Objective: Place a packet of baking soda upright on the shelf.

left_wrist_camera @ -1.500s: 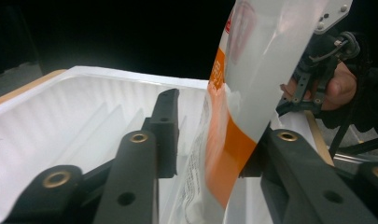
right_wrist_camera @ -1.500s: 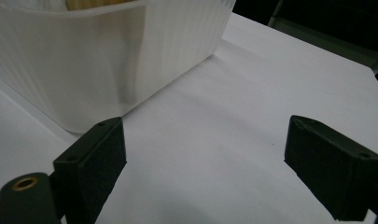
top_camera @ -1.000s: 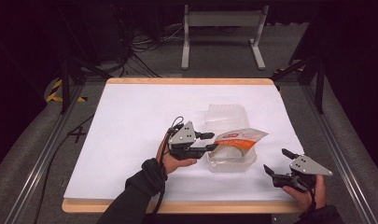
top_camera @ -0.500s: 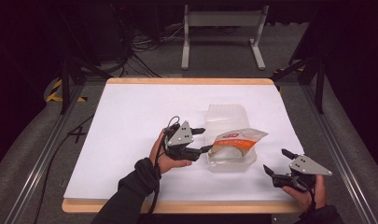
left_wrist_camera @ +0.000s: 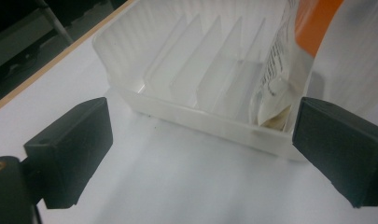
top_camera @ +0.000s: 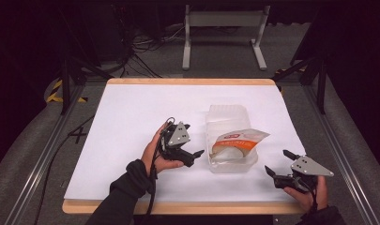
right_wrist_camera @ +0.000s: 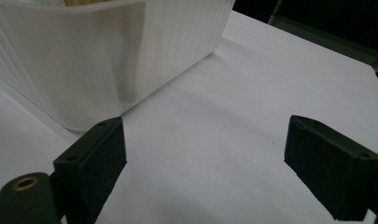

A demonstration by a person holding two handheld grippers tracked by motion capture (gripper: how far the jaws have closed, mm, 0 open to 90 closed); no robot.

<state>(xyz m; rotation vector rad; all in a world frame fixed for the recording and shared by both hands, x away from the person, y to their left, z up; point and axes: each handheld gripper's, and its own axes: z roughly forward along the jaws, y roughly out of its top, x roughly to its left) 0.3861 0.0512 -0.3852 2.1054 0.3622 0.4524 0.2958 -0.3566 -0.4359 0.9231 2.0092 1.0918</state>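
A clear plastic bin (top_camera: 225, 117) with ribbed dividers (left_wrist_camera: 210, 70) sits right of the table's middle. A clear bag with an orange and white label (top_camera: 238, 140) leans inside its near end, with something pale in it (left_wrist_camera: 275, 119). My left gripper (top_camera: 192, 140) is just left of the bin, jaws wide open and pointing at its side, holding nothing. My right gripper (top_camera: 277, 164) rests near the table's front right corner, open and empty, aimed at the bin's near corner (right_wrist_camera: 93, 60).
The white tabletop (top_camera: 131, 117) has a wooden rim (top_camera: 178, 206). Cables and a metal stand (top_camera: 223, 28) lie on the floor beyond the far edge. Aluminium rails (top_camera: 42, 154) run along both sides.
My left gripper has drawn back a little to the left, away from the bin, and turned slightly. The right gripper has stayed put.
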